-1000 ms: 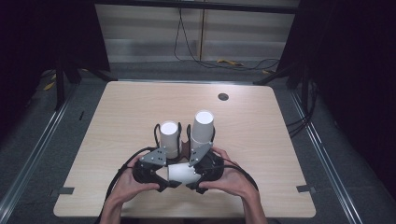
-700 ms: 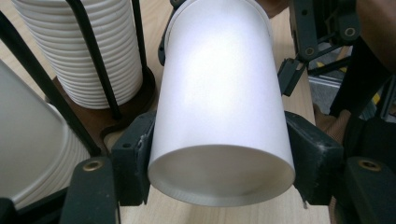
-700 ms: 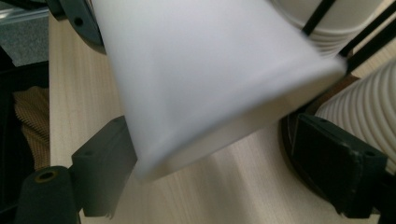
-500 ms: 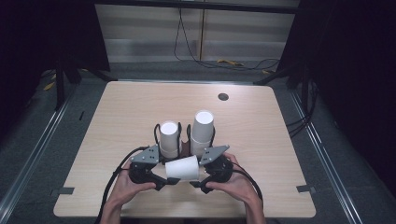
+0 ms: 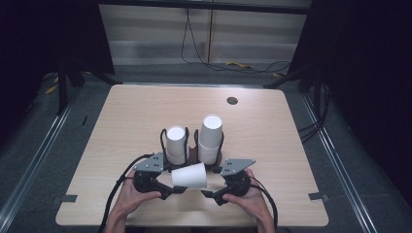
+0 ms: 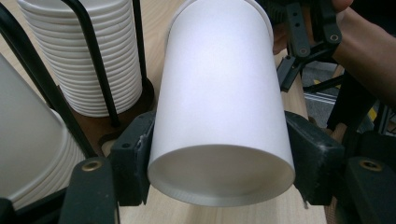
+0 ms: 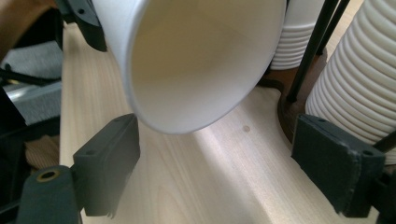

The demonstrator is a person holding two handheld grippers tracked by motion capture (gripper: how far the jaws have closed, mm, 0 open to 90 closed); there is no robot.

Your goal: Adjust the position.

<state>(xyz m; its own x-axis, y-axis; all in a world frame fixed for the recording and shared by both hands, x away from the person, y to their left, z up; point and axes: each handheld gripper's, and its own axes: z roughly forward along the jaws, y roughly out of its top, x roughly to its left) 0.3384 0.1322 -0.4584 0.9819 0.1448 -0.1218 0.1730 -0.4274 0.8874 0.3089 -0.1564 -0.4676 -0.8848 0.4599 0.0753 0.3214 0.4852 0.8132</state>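
Wire cup holder point(image 5: 194, 151) stands on the table point(image 5: 121, 121) nearer the front edge than the back, midway between the side edges. It has two bays on a dark round base. Left bay holds a stack of white paper cups point(image 5: 176, 144); right bay holds a taller stack point(image 5: 211, 139). Both stacks sit mouth down, flat bottoms up.

Single paper cup point(image 5: 190, 175): plain white, tapered, smooth wall, rolled rim, no print. It lies on its side in the air just in front of the holder, above the table near the front edge, narrow end toward the left gripper point(image 5: 167, 188), open mouth toward the right gripper point(image 5: 208, 193).

Left gripper: both pads clamped on the cup's wall near its narrow end, one on each side. Right gripper: fingers apart, pads clear of the cup, which hangs beyond them.

Left gripper view shows the recessed underside of the cup point(image 6: 219, 116) and the ribbed rims of the stacked cups point(image 6: 84, 56). Right gripper view looks into the cup's bare interior point(image 7: 196, 56), with its own pads point(image 7: 112, 163) standing wide over the wood grain.
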